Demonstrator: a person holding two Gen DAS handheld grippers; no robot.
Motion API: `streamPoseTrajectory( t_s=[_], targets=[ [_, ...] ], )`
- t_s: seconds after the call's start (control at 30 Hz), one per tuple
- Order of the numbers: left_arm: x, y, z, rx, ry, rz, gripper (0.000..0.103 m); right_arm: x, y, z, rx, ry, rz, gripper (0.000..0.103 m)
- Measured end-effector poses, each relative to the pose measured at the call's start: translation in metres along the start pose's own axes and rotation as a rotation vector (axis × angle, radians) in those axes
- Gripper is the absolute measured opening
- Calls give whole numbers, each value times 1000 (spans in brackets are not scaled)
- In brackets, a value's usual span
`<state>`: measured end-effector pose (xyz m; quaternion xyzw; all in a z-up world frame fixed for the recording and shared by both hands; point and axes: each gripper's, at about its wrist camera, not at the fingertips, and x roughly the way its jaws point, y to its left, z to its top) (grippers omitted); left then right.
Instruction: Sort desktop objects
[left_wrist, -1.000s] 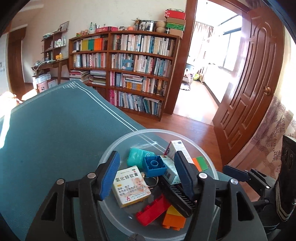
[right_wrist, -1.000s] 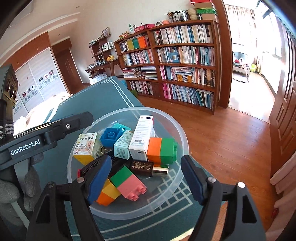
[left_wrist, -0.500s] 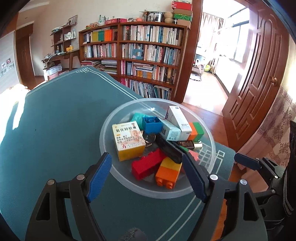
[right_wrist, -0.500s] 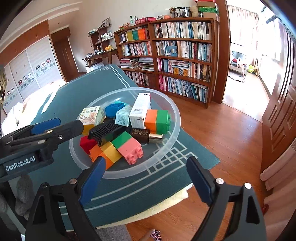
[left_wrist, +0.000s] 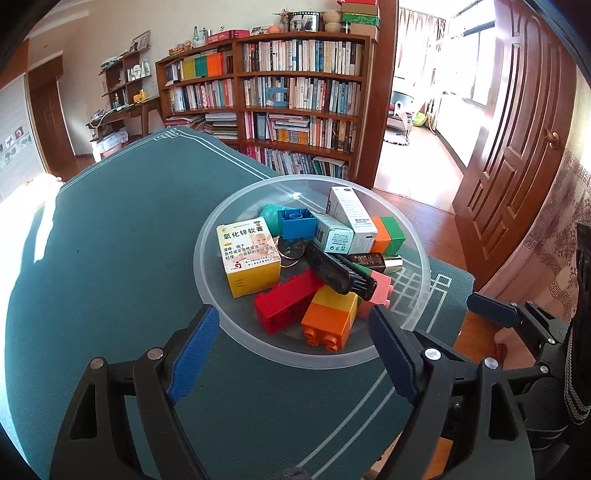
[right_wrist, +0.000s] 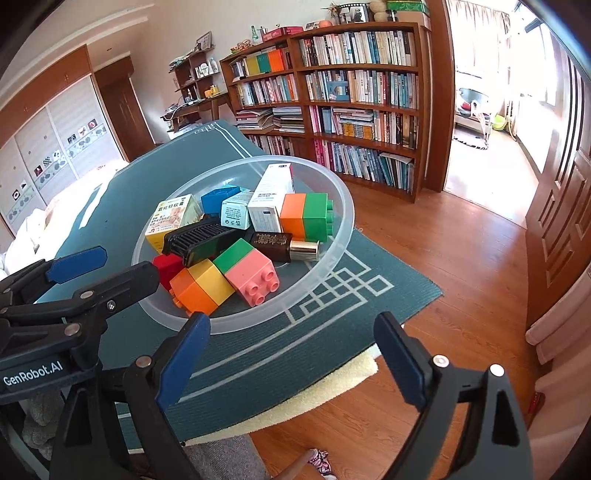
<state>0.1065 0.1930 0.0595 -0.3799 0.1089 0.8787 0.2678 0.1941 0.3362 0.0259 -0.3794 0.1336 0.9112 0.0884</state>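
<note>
A clear plastic bowl (left_wrist: 221, 317) (right_wrist: 332, 192) sits near the corner of the teal-covered table. It holds a yellow medicine box (left_wrist: 249, 254), a black comb (left_wrist: 340, 271) (right_wrist: 199, 240), red (left_wrist: 284, 299), orange-yellow (left_wrist: 328, 317), blue (left_wrist: 295, 223), pink-green (right_wrist: 251, 275) and orange-green (right_wrist: 306, 218) bricks, white boxes (right_wrist: 271, 195) and a dark bottle (right_wrist: 284, 245). My left gripper (left_wrist: 295, 362) is open and empty, just short of the bowl's near rim. My right gripper (right_wrist: 291, 354) is open and empty, over the table edge in front of the bowl.
The teal cloth (left_wrist: 110, 240) covers the table, with its corner edge (right_wrist: 424, 291) close to the bowl. Wooden floor (right_wrist: 461, 258) lies beyond. A bookshelf (left_wrist: 295, 92) and an open door (left_wrist: 517, 129) stand behind.
Both grippers have drawn back from over the bowl and now sit outside its near rim. The bowl's contents have not moved.
</note>
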Motion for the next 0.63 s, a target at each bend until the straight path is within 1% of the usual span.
streamPoseTrajectory(
  t_s=[0.2, 0.4, 0.63],
  targets=[
    [1, 4, -2, 12, -6, 14, 85, -1, 7, 0, -29, -11, 2, 93],
    [-4, 1, -5, 56, -52, 27, 85, 2, 13, -1, -42, -5, 2, 93],
    [0, 1, -5, 53, -34, 31, 85, 1, 12, -2, -40, -9, -16, 93]
  ],
)
